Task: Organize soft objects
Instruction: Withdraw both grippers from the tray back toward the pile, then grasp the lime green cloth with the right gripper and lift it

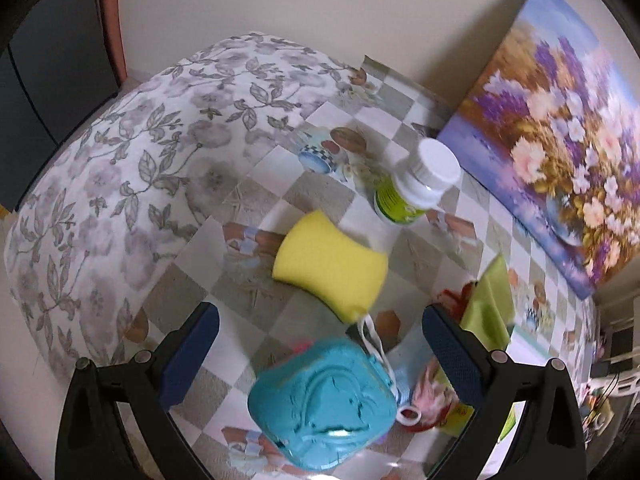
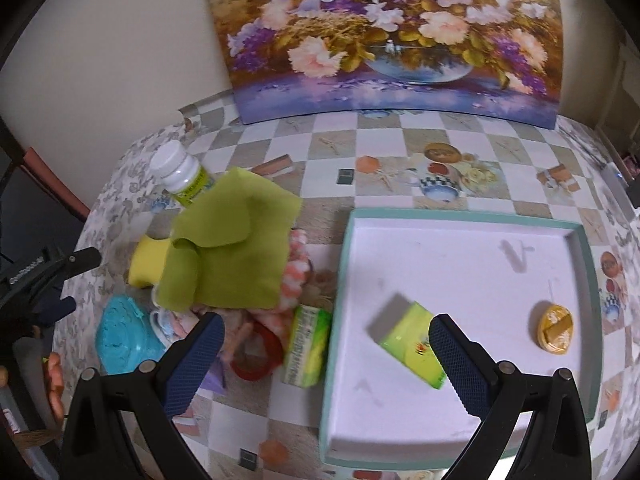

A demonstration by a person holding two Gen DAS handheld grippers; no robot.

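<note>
My left gripper [image 1: 320, 354] is open and hangs over the heap of items, its blue pads either side of a turquoise soft pad [image 1: 320, 408] without touching it. Beyond lies a yellow sponge [image 1: 330, 260]. In the right wrist view the heap sits left of a white tray [image 2: 460, 264] with a teal rim: a green cloth [image 2: 232, 248] drapes over the yellow sponge [image 2: 148, 264] and a pink-white fluffy piece [image 2: 296, 276], with the turquoise pad [image 2: 120, 336] at the front left. My right gripper [image 2: 328, 360] is open and holds nothing, over the tray's left rim. The left gripper [image 2: 80, 280] shows at the left edge.
A blurred green packet [image 2: 412, 344] and a round yellow item [image 2: 554, 330] lie in the tray. A green box [image 2: 308, 344] and a red ring [image 2: 256, 356] lie beside it. A white-capped bottle [image 1: 416, 184] stands behind the sponge. A flower painting [image 2: 384, 32] leans on the wall. A hand [image 2: 54, 376] shows at the left.
</note>
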